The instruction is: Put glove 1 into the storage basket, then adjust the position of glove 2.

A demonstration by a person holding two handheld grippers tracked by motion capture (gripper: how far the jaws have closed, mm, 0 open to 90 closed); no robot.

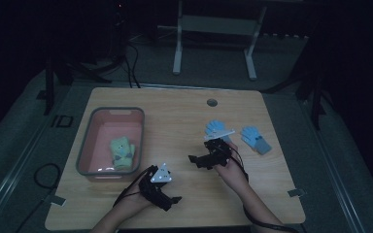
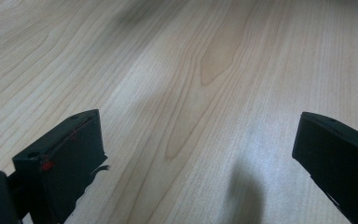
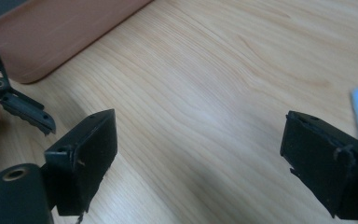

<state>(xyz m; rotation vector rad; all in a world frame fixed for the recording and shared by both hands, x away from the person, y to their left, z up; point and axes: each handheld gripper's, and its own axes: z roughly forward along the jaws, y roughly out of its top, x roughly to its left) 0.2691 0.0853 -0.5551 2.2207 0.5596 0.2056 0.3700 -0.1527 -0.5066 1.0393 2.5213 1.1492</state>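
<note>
So far, one pair of gloves appears to be packed away: a yellow-green pair (image 1: 122,152) lies inside the pink basket (image 1: 93,127), which stands on the left part of the wooden table (image 1: 175,111). The room is dim, so I read that bundle as gloves mainly from its shape and a grey patch on it.

Two light blue gloves are left on the table, both on the right part, well apart from the basket. One blue glove (image 1: 215,127) lies just beyond the right hand-held gripper (image 1: 197,160), partly hidden under the grey plate on top of it. The other blue glove (image 1: 256,139) lies flat a little farther right, near the table's right edge, with nothing touching it.

Neither tool holds anything. The right hand-held gripper hovers over bare wood near the middle of the table, its jaws spread wide; in the right gripper view a corner of blue cloth shows at the right edge and the basket's wall at the upper left. The left hand-held gripper (image 1: 171,202) sits low near the front edge of the table, beside the basket's near right corner, jaws wide and empty over plain wood grain.

Judging from this layout, the job is about half done: both blue gloves have yet to be picked up and carried to the basket.
</note>
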